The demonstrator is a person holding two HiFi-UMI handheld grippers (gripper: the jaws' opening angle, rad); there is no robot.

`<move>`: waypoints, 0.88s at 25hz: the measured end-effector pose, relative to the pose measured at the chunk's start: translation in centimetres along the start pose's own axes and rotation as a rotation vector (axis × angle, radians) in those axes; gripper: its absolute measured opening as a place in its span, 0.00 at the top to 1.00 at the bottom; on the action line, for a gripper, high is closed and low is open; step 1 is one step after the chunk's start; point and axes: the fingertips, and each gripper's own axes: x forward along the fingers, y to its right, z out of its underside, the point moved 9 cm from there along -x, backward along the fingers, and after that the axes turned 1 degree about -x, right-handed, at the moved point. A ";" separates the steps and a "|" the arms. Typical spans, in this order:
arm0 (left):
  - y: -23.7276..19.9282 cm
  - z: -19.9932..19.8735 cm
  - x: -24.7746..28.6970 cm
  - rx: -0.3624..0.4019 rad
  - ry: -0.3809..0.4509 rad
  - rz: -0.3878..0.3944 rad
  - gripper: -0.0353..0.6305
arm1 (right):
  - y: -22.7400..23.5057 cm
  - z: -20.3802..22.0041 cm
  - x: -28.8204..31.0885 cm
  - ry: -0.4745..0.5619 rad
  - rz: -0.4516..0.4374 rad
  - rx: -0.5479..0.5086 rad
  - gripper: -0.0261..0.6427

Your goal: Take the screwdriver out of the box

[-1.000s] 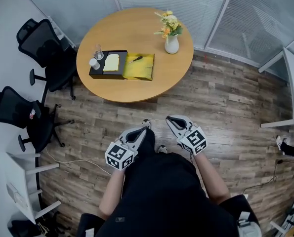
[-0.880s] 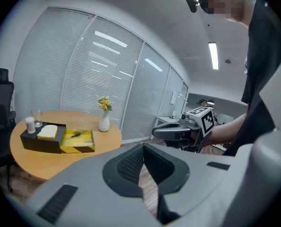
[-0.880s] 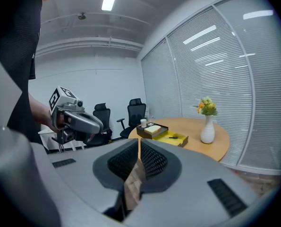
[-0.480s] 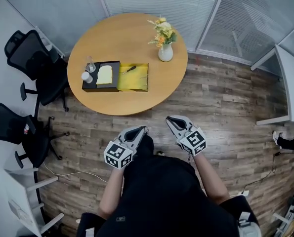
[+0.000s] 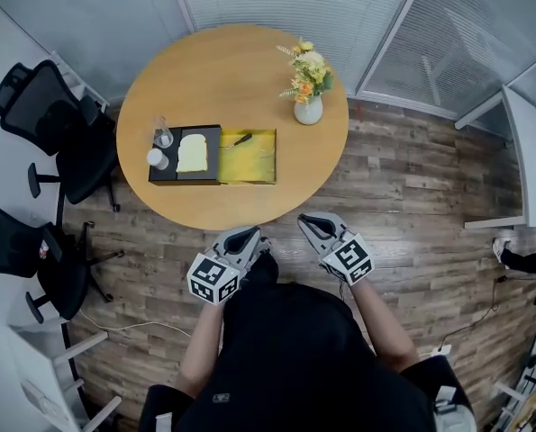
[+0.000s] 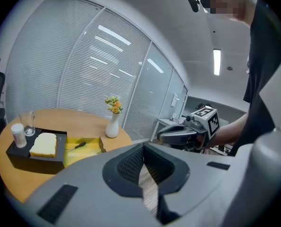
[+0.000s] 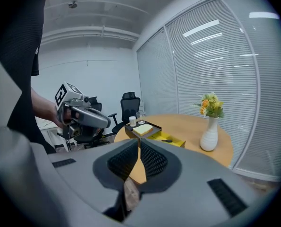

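Observation:
The screwdriver (image 5: 239, 139) has a black handle and lies in the far part of an open yellow box (image 5: 260, 166) on the round wooden table (image 5: 240, 70). The left gripper view shows the same screwdriver (image 6: 77, 145), and so does the right gripper view (image 7: 166, 140). My left gripper (image 5: 241, 238) and right gripper (image 5: 311, 224) hang side by side above the wooden floor, just short of the table's near edge. Both have their jaws together with nothing between them, and both point toward the table.
A black tray (image 5: 161, 175) adjoins the box's left side and holds a slice of bread (image 5: 193, 152), a white cup (image 5: 157, 158) and a glass (image 5: 163, 135). A white vase of flowers (image 5: 308, 108) stands at the table's right. Two black office chairs (image 5: 42, 115) stand to the left.
The table has come nearer in the head view. Both grippers have moved forward together and now sit close to its near edge. Their jaws have stayed together.

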 end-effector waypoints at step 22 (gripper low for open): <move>-12.2 -3.2 3.7 0.009 -0.057 0.104 0.94 | 4.1 -2.4 9.8 -0.010 0.080 0.056 0.94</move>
